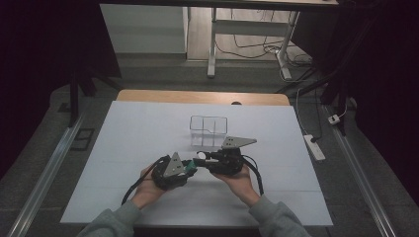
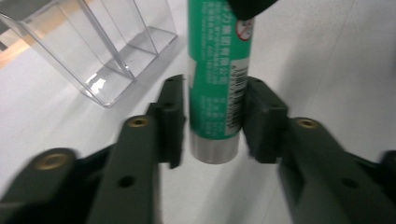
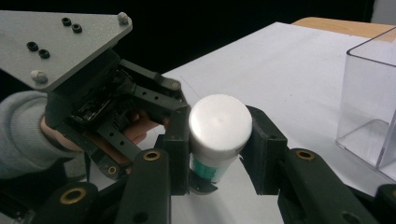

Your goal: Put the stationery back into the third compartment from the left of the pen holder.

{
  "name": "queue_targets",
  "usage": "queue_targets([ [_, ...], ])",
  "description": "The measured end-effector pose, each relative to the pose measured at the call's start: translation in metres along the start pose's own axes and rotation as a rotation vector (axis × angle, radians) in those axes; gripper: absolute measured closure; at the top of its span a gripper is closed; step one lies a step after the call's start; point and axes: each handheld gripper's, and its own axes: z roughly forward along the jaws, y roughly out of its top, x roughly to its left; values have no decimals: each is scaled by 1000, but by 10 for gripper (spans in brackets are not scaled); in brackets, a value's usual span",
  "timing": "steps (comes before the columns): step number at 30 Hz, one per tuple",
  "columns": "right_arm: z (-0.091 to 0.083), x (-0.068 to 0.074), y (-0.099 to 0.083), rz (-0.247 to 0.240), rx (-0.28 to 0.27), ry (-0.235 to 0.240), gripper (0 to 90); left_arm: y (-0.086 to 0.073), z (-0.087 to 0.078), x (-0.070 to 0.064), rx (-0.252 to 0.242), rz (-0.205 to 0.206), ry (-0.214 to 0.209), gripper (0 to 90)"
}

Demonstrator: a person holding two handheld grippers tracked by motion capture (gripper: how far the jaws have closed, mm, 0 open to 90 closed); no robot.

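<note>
Green tube (image 2: 217, 70) sits gripped at its crimped silver end between the left gripper (image 2: 215, 119) jaws, while the right gripper (image 3: 219, 140) clamps its white cap (image 3: 219, 123); both hands meet low over the table (image 1: 128, 138), near a clear box (image 1: 208, 131).
</note>
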Motion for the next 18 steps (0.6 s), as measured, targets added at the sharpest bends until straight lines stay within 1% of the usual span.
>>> queue_targets([
  [3, -1, 1, 0, -27, -3, -13, 635, -1, -2, 4, -5, -45, 4, 464],
  [5, -2, 2, 1, -32, -11, -17, 635, -1, -4, 6, -6, -56, 11, 410],
  [7, -4, 3, 2, -53, -11, -39, 635, -1, -7, 7, -9, -67, 16, 377],
  [8, -5, 3, 2, -63, -8, -49, 635, -1, -8, 7, -11, -71, 16, 363],
  [11, -8, 1, 4, -62, -22, -59, 635, -2, -12, 9, -3, -86, 10, 329],
  [13, -11, 1, 5, -64, -32, -69, 635, -5, -16, 10, 2, -88, 9, 311],
  [16, -16, -1, 7, -64, -45, -82, 635, -11, -23, 13, 13, -100, 18, 299],
  [18, -19, -2, 8, -63, -54, -94, 635, -17, -29, 16, 22, -115, 25, 297],
])
